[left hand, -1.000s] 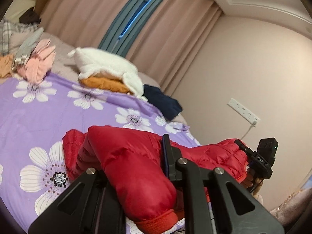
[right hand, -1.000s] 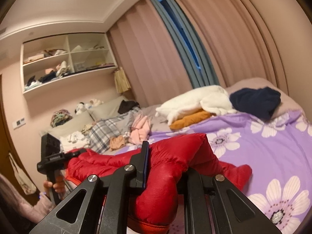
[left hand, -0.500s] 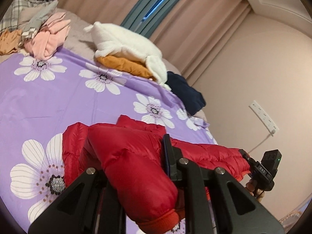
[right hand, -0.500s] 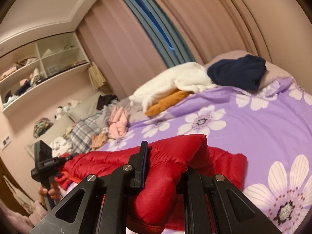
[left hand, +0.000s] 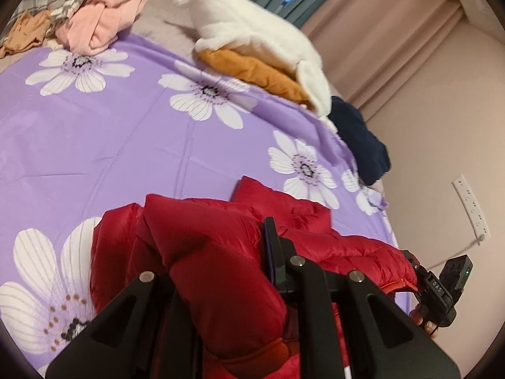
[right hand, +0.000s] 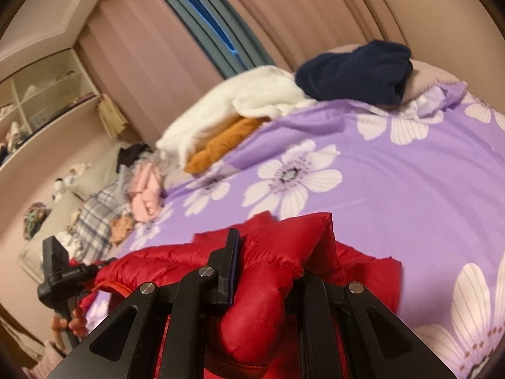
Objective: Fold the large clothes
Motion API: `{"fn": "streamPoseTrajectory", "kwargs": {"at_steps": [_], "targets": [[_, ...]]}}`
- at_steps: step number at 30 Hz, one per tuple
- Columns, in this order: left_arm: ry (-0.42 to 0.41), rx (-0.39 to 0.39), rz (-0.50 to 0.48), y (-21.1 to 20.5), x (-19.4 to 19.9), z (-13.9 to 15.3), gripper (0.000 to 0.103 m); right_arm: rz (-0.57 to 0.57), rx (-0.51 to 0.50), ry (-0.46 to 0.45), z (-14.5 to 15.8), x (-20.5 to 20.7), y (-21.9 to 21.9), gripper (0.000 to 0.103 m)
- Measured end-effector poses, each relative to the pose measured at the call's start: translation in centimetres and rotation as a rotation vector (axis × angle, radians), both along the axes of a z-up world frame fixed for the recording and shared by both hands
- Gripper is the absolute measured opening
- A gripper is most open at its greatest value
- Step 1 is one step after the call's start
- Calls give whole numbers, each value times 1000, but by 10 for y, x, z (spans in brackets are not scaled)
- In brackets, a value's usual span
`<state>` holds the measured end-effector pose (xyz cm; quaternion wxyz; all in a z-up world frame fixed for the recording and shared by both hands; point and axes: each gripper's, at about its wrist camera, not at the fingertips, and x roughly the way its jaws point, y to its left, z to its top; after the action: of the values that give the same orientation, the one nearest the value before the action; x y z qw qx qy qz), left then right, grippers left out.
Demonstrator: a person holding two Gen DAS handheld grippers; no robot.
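Note:
A red puffer jacket point(left hand: 221, 246) lies stretched across the near edge of the purple flowered bedspread point(left hand: 94, 132). My left gripper point(left hand: 221, 271) is shut on one thick padded end of it, which bulges between the jaws. My right gripper point(right hand: 265, 271) is shut on the other end of the jacket point(right hand: 277, 259) in the same way. Each gripper shows in the other's view: the right one at the far right of the left wrist view point(left hand: 438, 287), the left one at the lower left of the right wrist view point(right hand: 63, 271). The jacket's far parts rest on the bedspread point(right hand: 394, 189).
A white fleece point(left hand: 252, 31) over an orange garment point(left hand: 255, 72), a navy garment point(left hand: 359, 139), and pink point(left hand: 104, 28) and plaid clothes lie along the far side of the bed. Curtains, a wall socket strip point(left hand: 470, 202) and shelves point(right hand: 41, 94) stand behind.
Both grippers have tilted down and moved forward toward the bed with the jacket held between them. The jacket has come lower onto the bedspread.

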<state>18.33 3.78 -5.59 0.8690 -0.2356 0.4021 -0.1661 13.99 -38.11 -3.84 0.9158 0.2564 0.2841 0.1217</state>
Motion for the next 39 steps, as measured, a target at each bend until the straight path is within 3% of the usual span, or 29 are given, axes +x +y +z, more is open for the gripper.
{"fn": "streamPoseTrajectory", "kwargs": {"at_steps": [10,21,25,29,31,33,35,37,39], "targets": [[85,49,28,-7,45,-36,17,-41,-3,90,-27,42,-5,14],[149,79,26,-10,66,-65,18,-51,-10,205,-58,71,-4,14],[169,51,29,-6,69,-67,18,-50,45,238,-64,74,-10,14],[186,-24,35,2,70,-59,19,-48,139,252,-62,72,-21,17],[191,-69,36,6,69,-53,24,-46,187,245,-58,69,-24,21],[181,-109,37,10,68,-43,36,-47,254,237,-55,65,-29,29],[164,-132,34,11,67,-31,44,-51,310,217,-50,63,-32,54],[144,-130,42,11,67,-21,53,-85,337,197,-42,60,-38,61],[120,-114,75,14,67,-13,70,-101,343,185,-36,60,-41,63]]}}
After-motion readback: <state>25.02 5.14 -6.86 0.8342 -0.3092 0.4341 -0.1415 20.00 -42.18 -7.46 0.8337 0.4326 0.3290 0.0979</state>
